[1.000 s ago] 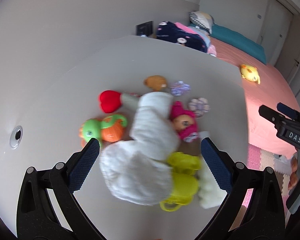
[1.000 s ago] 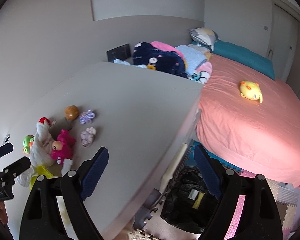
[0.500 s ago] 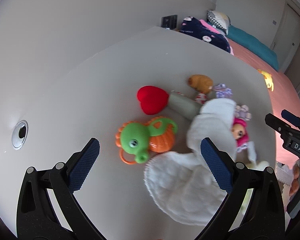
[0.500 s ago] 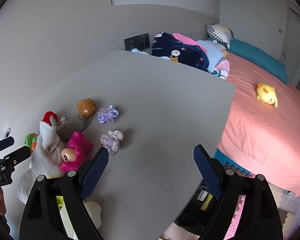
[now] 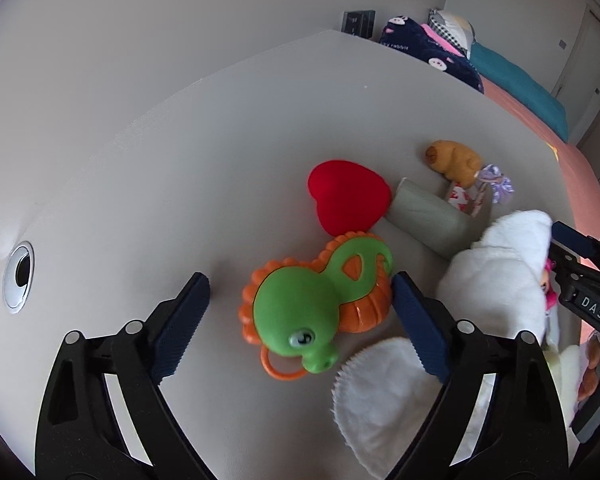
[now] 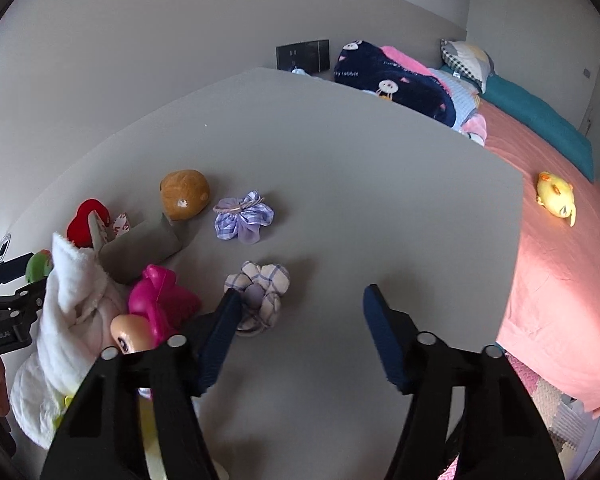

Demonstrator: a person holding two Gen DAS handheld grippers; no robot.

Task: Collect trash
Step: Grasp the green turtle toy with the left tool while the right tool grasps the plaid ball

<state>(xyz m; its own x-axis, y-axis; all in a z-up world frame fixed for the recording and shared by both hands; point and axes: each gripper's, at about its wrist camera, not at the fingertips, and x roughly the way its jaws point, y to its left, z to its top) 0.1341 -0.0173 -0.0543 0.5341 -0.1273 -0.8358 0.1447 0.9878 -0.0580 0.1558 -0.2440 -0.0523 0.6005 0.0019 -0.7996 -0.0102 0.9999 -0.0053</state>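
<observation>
The left gripper [image 5: 300, 304] is closing around the green toy [image 5: 312, 304], not pinching yet. The right gripper [image 6: 300, 320] is closing on nothing. A white cloth [image 6: 68, 312] half hides the doll [image 6: 140, 320].

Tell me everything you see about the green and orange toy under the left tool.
The green and orange toy looks like smooth moulded plastic: a green creature with a round head, one painted eye and a snout, on a ribbed orange body with a thin orange ring by the snout. It lies flat on the grey table, between the fingers of the left tool, whose jaws are closing without pressing it. The red heart is right against its far end; the white cloth lies beside it.
</observation>
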